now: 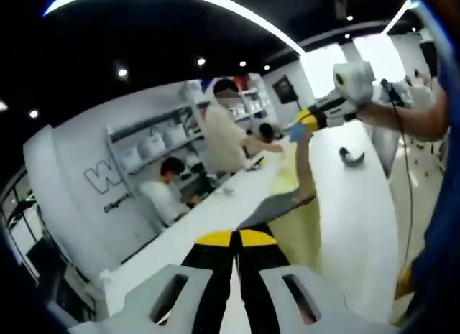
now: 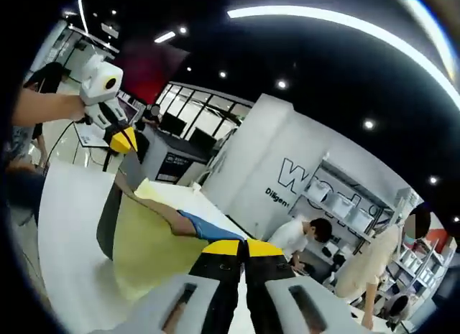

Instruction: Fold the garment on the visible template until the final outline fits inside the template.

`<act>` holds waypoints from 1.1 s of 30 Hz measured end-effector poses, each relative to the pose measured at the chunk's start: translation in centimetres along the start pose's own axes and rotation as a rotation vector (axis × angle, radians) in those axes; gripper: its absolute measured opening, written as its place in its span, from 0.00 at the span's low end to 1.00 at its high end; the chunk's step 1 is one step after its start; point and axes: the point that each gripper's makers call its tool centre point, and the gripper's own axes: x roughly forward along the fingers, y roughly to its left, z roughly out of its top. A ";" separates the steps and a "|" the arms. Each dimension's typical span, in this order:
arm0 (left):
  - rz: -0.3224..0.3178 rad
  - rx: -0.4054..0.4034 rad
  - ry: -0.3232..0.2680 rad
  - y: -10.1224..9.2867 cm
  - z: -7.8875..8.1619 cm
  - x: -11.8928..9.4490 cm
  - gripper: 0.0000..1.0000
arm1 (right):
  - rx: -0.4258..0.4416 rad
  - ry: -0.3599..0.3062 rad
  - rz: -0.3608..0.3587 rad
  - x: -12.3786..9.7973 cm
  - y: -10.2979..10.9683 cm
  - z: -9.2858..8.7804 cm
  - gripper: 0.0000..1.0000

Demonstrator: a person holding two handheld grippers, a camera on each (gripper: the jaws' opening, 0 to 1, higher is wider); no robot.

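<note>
A grey garment (image 1: 277,205) with a blue patch hangs stretched between both grippers above the white table (image 1: 359,226). My left gripper (image 1: 235,237) is shut on one end of it, its yellow tips pressed together. My right gripper (image 1: 305,122), held by a hand at the upper right, pinches the other end higher up. In the right gripper view my right gripper (image 2: 244,246) is shut on the blue part of the garment (image 2: 205,226), and the left gripper (image 2: 126,141) grips the far edge. The yellow template (image 2: 147,255) lies flat on the table under the cloth.
A small dark object (image 1: 352,158) lies on the table beyond the template. A person stands (image 1: 223,136) and another sits (image 1: 169,194) at the table's far side, before white shelves (image 1: 154,144). A cable hangs from the holder's arm at right.
</note>
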 end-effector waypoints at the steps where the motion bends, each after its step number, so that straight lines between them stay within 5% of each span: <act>1: 0.007 0.000 -0.004 0.1 0.1 -0.1 0.00 | -0.001 -0.010 -0.006 -0.1 -0.2 0.4 0.00; 13: 0.078 -0.002 -0.058 2.1 2.8 -1.6 0.00 | -0.019 -0.139 -0.084 -2.0 -3.4 6.1 0.00; 21: 0.092 0.010 -0.086 2.6 4.2 -2.5 0.00 | -0.026 -0.164 -0.106 -2.7 -4.0 7.2 0.00; 28: 0.143 0.073 -0.165 4.3 9.2 -5.6 0.00 | -0.041 -0.202 -0.127 -4.4 -5.1 9.9 0.00; 33: 0.171 0.083 -0.210 4.7 11.5 -6.9 0.00 | -0.064 -0.277 -0.186 -6.6 -7.2 14.2 0.00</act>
